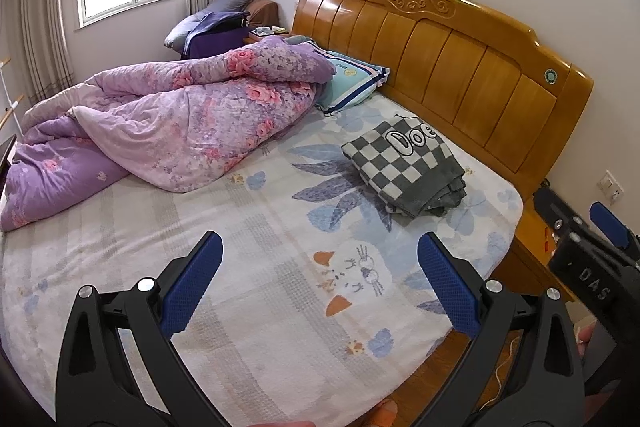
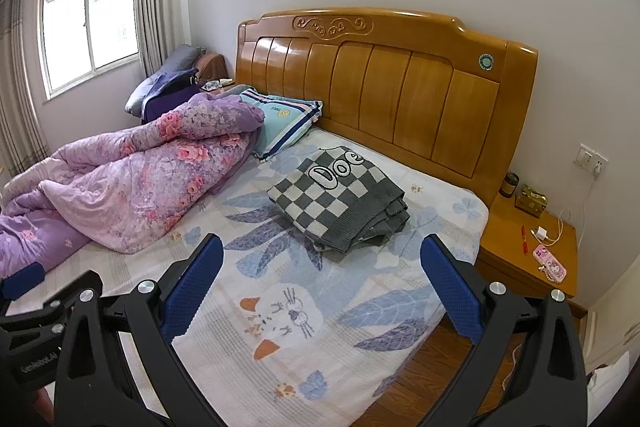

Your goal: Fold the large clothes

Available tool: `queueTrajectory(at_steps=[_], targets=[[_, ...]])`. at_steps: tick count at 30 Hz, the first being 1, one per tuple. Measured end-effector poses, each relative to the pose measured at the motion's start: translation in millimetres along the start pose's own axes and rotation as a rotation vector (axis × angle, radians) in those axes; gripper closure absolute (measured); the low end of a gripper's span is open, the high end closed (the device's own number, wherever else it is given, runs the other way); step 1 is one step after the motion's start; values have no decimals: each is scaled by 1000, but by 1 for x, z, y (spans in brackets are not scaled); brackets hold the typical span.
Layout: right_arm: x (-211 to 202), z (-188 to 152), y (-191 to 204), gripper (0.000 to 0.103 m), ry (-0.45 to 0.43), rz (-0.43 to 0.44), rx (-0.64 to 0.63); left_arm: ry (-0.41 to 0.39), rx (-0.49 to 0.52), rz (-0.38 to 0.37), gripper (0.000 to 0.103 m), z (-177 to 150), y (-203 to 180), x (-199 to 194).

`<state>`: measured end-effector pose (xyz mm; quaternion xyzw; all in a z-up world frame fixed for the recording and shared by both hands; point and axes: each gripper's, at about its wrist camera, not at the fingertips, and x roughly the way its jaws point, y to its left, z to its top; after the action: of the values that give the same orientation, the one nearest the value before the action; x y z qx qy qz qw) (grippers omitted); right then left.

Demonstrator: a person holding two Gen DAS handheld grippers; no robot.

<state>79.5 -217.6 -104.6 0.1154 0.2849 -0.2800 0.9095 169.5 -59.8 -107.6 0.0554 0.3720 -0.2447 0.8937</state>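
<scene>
Bare sheet [image 2: 224, 359] ahead, quilt [image 2: 132, 183] heaped left, sweater [image 2: 340, 203] near headboard [image 2: 384, 87]

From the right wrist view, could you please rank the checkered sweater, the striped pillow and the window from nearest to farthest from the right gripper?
1. Checkered sweater: folded on the bedsheet just beyond the open right gripper.
2. Striped pillow: farther up the bed, against the headboard, left of the sweater.
3. Window: farthest, in the far wall on the left.
</scene>
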Motion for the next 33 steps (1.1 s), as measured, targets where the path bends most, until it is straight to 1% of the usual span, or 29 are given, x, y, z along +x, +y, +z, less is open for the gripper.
queueTrajectory(at_steps=[14, 16, 23, 29, 33], targets=[[-2, 5, -8, 8, 8, 11, 11, -1, 3, 5, 5, -2, -2, -1], [0, 6, -8, 8, 3, 13, 10, -1, 3, 14, 5, -2, -1, -1], [1, 6, -7, 8, 6, 10, 1, 5, 7, 2, 5, -1, 2, -1], [-1, 8, -10, 8, -8, 28, 17, 7, 10, -7, 5, -1, 3, 0], [1, 9, -10, 8, 0, 16, 8, 11, 11, -13, 5, 0, 0, 3]])
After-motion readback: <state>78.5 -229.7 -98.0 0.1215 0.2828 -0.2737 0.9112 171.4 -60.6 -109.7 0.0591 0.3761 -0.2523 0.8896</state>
